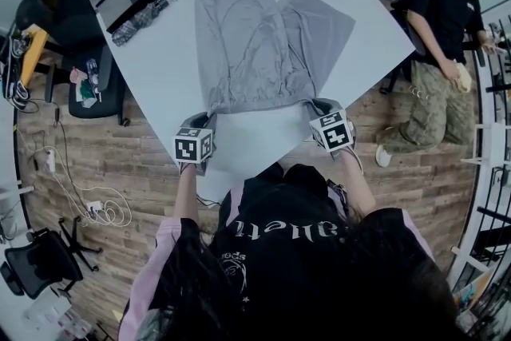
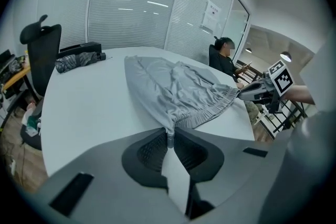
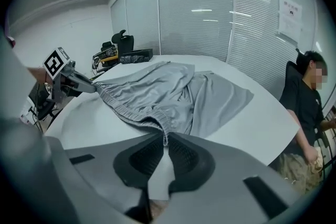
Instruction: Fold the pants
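Note:
Grey pants [image 1: 255, 44] lie flat on the white table [image 1: 172, 72], with the elastic waistband toward me and the two legs spreading away. My left gripper [image 1: 207, 117] is shut on the left corner of the waistband; in the left gripper view [image 2: 169, 136] the gathered fabric [image 2: 173, 92] is pinched between the pads. At the right corner, my right gripper [image 1: 316, 105] is shut on the waistband as well, and the right gripper view [image 3: 165, 138] shows the cloth [image 3: 168, 92] squeezed in the jaws. Each gripper also shows in the other's view: the right gripper [image 2: 262, 92], the left gripper [image 3: 68, 81].
A dark bundle [image 1: 140, 20] and a black case lie at the table's far left corner. A black office chair [image 1: 56, 12] stands left of the table. A person [image 1: 439, 28] sits at the right. Cables [image 1: 96, 204] lie on the wooden floor.

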Available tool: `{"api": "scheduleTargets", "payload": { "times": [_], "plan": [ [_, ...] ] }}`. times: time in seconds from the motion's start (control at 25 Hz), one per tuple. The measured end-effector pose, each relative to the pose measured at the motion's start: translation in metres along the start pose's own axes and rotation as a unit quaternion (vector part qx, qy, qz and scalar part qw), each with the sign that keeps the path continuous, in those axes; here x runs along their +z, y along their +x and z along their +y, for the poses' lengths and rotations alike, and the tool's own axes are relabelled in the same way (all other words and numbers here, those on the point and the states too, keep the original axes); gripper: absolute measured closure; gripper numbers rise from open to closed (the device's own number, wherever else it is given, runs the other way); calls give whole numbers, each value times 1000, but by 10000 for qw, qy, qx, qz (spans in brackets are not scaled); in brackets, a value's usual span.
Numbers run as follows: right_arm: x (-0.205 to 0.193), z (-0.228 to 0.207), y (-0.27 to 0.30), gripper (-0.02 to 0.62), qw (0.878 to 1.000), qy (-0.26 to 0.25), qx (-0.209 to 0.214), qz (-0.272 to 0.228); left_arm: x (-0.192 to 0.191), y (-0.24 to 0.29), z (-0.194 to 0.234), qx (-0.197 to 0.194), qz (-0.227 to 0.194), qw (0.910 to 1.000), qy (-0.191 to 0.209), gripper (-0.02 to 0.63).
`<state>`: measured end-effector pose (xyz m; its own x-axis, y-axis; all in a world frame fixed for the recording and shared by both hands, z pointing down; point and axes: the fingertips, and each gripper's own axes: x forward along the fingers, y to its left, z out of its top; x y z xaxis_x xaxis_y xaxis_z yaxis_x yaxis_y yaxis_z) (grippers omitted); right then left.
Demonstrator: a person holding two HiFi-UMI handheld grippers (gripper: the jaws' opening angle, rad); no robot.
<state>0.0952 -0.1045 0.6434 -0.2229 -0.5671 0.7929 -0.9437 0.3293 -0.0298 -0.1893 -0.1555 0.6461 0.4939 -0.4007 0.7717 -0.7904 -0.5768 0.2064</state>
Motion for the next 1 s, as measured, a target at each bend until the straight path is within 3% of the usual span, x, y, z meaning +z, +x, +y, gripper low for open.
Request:
{"api": "scheduleTargets", "payload": {
  "times": [0.56,1.0],
  "plan": [
    [56,-11,-65,555,9967,271,51,-758,75,-56,-20,112,-1011,9934,534,558],
    [105,-58,-86,557,9904,638,197,-1208,155,-60,-32,230,-1585,9843,736,558]
  ]
}}
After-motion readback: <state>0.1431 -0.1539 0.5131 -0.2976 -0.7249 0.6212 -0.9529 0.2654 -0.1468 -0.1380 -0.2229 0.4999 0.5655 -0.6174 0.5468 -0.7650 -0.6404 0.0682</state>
